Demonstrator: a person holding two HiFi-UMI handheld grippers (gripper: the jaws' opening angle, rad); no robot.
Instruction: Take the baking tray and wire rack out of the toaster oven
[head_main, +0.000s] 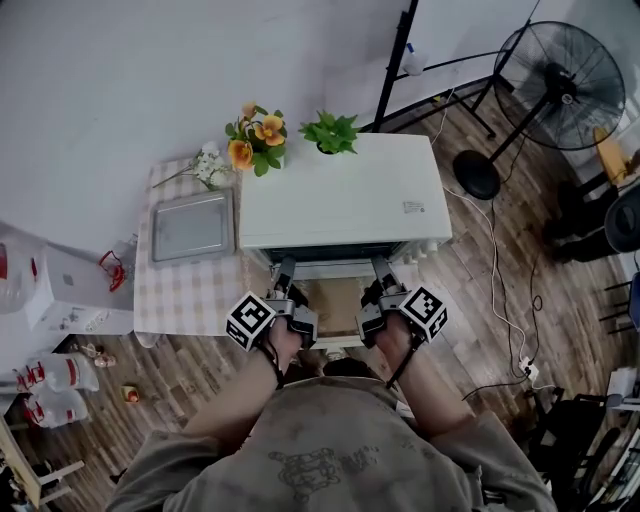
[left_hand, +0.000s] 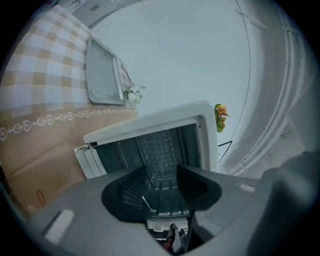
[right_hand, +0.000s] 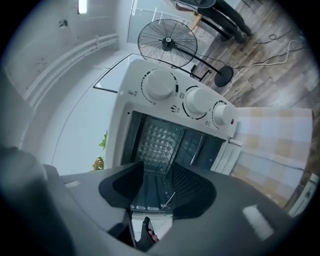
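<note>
At the open toaster oven (head_main: 345, 200), baking tray (head_main: 193, 226) already out, the wire rack (right_hand: 175, 147) remains inside. The left gripper (head_main: 285, 270) and right gripper (head_main: 381, 270), jaws half apart and empty, should next clamp its front edge.

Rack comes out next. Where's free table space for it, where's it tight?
Free: checked cloth in front of the baking tray, left of the toaster oven. Its white top is bare too, forward of the plants. Tight: behind the tray by the white flowers, and the oven mouth, where left gripper and right gripper sit.
</note>
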